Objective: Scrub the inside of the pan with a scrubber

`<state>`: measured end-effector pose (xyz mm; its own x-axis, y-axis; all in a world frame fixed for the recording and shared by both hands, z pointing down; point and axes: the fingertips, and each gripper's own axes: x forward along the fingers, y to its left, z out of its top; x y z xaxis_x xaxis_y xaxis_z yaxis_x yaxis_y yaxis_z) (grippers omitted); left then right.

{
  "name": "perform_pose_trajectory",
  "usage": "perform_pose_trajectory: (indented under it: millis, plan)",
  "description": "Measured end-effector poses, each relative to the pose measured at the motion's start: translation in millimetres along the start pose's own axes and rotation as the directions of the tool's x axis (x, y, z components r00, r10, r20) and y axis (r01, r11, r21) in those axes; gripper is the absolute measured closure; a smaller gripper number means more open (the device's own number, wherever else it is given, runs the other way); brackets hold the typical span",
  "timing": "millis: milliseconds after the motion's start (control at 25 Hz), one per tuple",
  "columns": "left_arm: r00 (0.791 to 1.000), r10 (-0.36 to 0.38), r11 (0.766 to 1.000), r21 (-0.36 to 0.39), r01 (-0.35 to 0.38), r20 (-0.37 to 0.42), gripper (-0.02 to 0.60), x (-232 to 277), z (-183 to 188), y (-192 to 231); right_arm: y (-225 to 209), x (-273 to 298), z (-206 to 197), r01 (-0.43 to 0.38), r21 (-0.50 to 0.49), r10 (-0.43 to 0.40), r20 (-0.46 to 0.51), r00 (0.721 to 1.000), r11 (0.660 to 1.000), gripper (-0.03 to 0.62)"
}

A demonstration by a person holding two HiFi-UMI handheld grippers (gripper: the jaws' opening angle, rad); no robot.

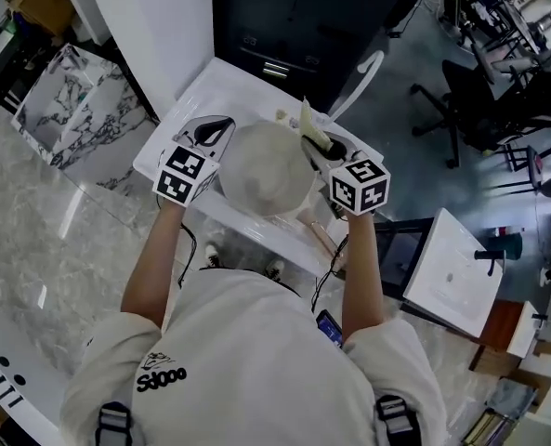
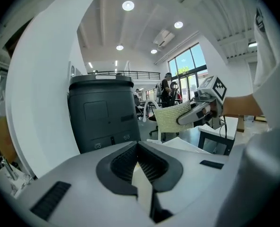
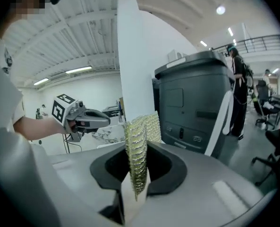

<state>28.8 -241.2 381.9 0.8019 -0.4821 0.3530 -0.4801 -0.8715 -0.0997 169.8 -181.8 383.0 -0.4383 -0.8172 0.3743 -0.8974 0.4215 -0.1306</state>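
The right gripper (image 3: 137, 148) has its fingers pinched tight on the scrubber (image 3: 144, 126), near its bottom edge. The left gripper (image 2: 138, 148) has its fingers closed together with nothing in them. Both are held up high and point at the bin (image 2: 102, 112) at 12 o'clock.

I can't see the pan anywhere. In the head view the hat (image 1: 266, 170) hides the middle of the bench (image 1: 247, 82).

The scrubber might slip out when it gets pushed hard, since only its edge is held.

The left gripper view shows the scrubber's flat side. The right gripper view shows just its thin edge.
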Motion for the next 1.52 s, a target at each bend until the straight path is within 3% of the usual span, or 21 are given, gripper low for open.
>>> perform_pose_trajectory:
  millis: [240,720,1000,1520]
  plan:
    - [0.999,-0.022,0.998,0.062,0.019,0.048,0.575,5.4,40.9,-12.0,-11.9,-54.1,43.9,0.147,-0.086,-0.137,0.111,0.984,0.985,0.517]
    - [0.981,-0.032,0.987,0.161,0.001,0.19,0.575,-4.5,124.3,-31.0,-13.9,-134.9,110.5,0.307,-0.118,-0.265,0.279,0.923,0.944,0.517]
    - [0.958,-0.037,0.981,0.195,-0.02,0.284,0.575,-19.4,158.7,-38.9,-5.2,-148.8,120.9,0.333,-0.132,-0.28,0.312,0.908,0.934,0.517]
    - [0.966,-0.055,0.982,0.189,0.006,0.253,0.575,-18.1,148.2,-47.0,-5.1,-147.2,111.4,0.335,-0.122,-0.288,0.296,0.911,0.934,0.519]
